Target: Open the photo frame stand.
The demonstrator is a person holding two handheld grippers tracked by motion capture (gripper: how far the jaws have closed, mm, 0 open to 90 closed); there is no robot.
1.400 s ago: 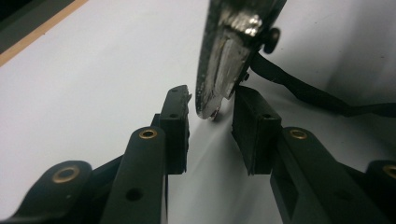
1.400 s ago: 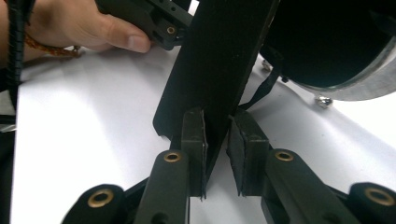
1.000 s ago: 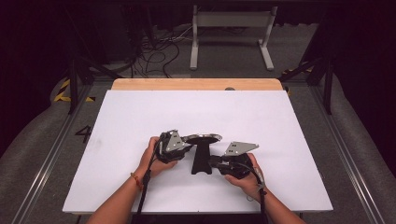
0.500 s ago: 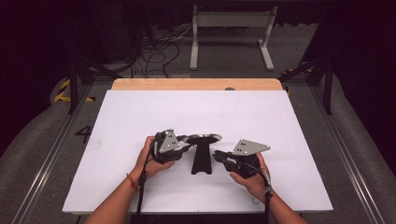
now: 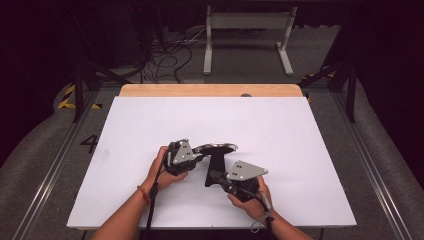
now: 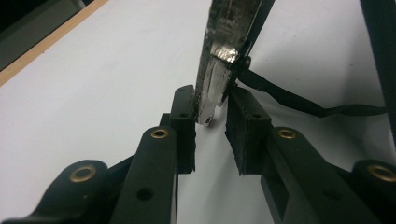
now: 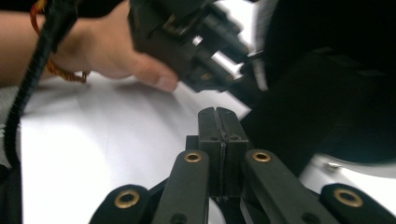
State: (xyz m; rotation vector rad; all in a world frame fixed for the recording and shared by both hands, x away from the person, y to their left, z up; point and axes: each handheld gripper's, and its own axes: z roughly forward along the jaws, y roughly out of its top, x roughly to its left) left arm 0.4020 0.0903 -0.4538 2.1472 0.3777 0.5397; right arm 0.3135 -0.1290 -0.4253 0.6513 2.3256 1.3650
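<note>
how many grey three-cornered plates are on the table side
2: one plate sits atop the left gripper, the other plate atop the right gripper.

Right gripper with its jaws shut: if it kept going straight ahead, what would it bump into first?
Probably the dark stand right ahead of the right gripper; the left gripper sits just beyond. Depth is hard to judge.

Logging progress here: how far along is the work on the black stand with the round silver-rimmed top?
Done: the left gripper, its jaws just closing, pinches the silvery rim of the black stand with the round silver-rimmed top. In hand: it steadies that stand on the white table. Left: the right gripper, shut on nothing, sits beside the stand's flared base and has not yet gripped anything.
</note>
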